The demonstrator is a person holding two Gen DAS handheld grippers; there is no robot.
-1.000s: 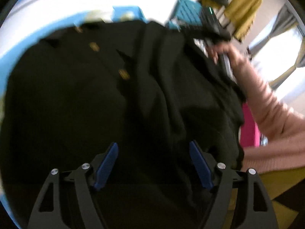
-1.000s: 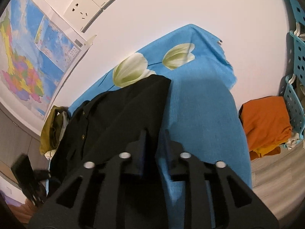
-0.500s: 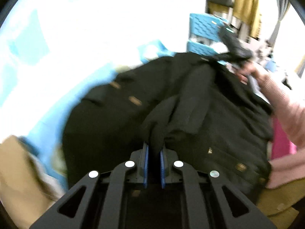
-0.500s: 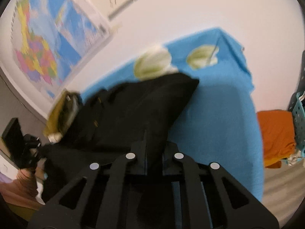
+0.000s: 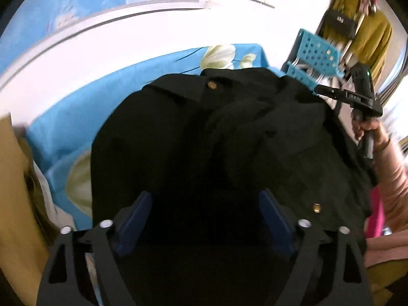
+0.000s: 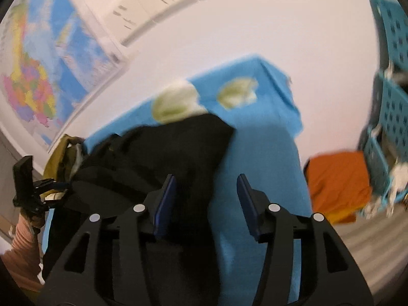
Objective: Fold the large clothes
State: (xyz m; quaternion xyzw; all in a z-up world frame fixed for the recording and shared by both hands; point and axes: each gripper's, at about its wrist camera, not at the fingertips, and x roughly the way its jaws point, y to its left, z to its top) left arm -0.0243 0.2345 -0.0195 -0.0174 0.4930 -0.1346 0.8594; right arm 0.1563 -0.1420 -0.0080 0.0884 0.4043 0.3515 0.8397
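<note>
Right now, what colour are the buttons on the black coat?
Gold, brass-looking buttons on the black coat, clearest in the left wrist view.

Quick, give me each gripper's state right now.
Left gripper: open, blue pads wide apart over the black coat, holding nothing.
Right gripper: open, pads apart above the coat's edge, holding nothing.

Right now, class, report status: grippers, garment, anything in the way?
Left gripper open, right gripper open, both empty. Black coat bunched on blue cloth, not folded flat. Nothing blocking.
</note>
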